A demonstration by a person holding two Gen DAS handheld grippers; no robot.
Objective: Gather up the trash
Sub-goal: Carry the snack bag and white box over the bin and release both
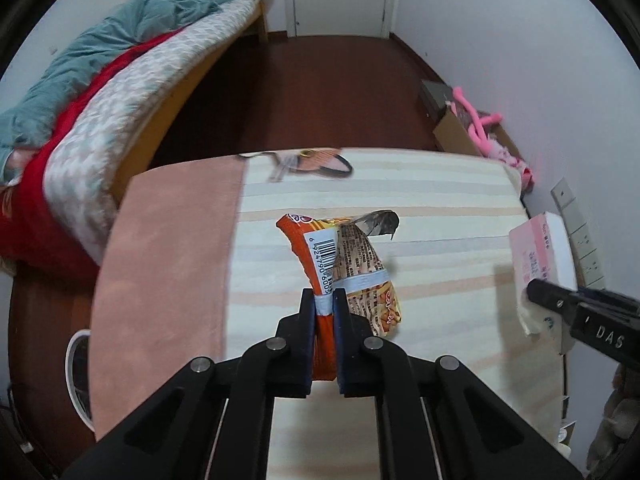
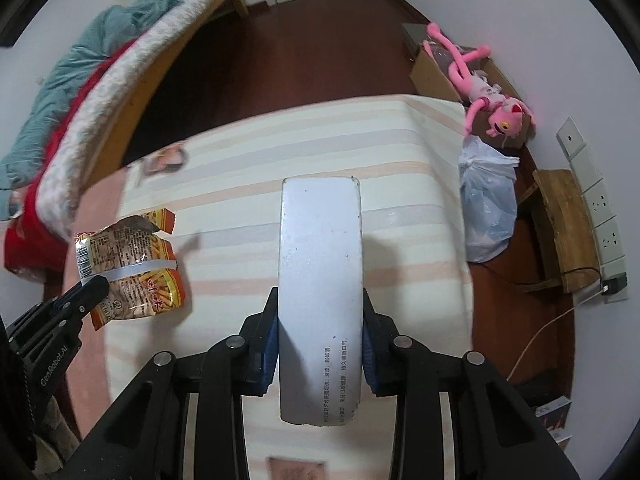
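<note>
My left gripper (image 1: 323,300) is shut on an orange snack wrapper (image 1: 344,264) with a barcode, held above the striped table (image 1: 440,264). The wrapper also shows at the left of the right wrist view (image 2: 132,272), with the left gripper (image 2: 96,284) on it. My right gripper (image 2: 320,304) is shut on a long white box (image 2: 320,280) with small print, held above the table (image 2: 400,200). The box shows in the left wrist view (image 1: 540,256) at the right, pink and white, with the right gripper (image 1: 536,292) on it.
A flat picture card with a black cord (image 1: 308,162) lies at the table's far edge. A white plastic bag (image 2: 486,208) stands on the floor right of the table, by a cardboard box with a pink plush toy (image 2: 484,92). A bed (image 1: 100,120) is at left. A white bin rim (image 1: 76,376) shows low left.
</note>
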